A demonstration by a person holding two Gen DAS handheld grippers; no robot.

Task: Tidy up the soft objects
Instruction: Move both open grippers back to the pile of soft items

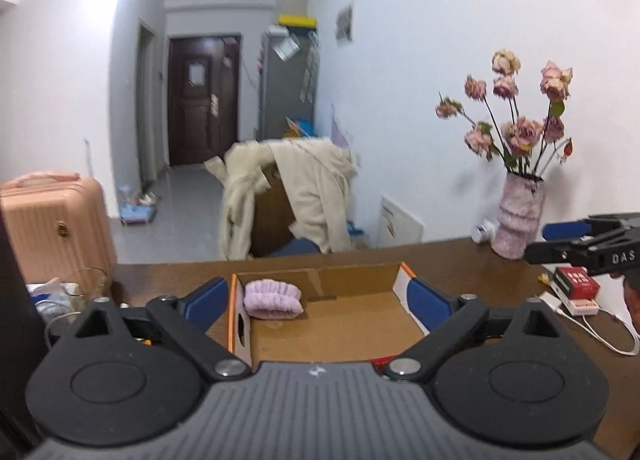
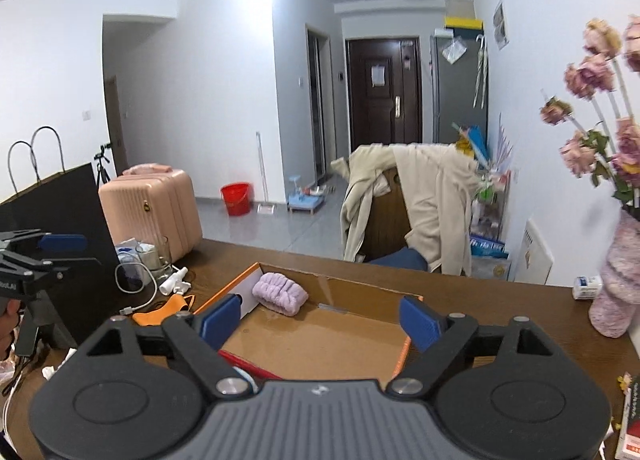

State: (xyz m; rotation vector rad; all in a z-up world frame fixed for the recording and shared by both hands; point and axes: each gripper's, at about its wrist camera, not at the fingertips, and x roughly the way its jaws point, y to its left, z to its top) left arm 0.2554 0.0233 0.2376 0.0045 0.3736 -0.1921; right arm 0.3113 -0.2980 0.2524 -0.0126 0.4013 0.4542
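Two tools are ours here, and both stand released with nothing between the blue pads: the left tool point(image 1: 322, 302) and the right tool point(image 2: 322, 322) each frame the open cardboard box point(image 1: 360, 280) from above, pointing a little downward over its near edge. Inside, against the far left corner, lies the lilac plush headband point(image 1: 273, 299), settled on the box floor and clear of both tools. We judge that one soft thing is already stowed and that the step in hand is going for another. The orange cloth point(image 2: 166, 310) crumpled on the counter point(image 2: 480, 300) just left of the box, beside the white cable point(image 2: 138, 292), looks the likeliest candidate; reaching it calls for swinging the left tool sideways and down, jaws wide, then pinching a fold without snagging the cable. Beyond the counter's edge stand the vase of dried roses point(image 1: 518, 216) and a chair draped with a cream coat point(image 1: 304, 196).
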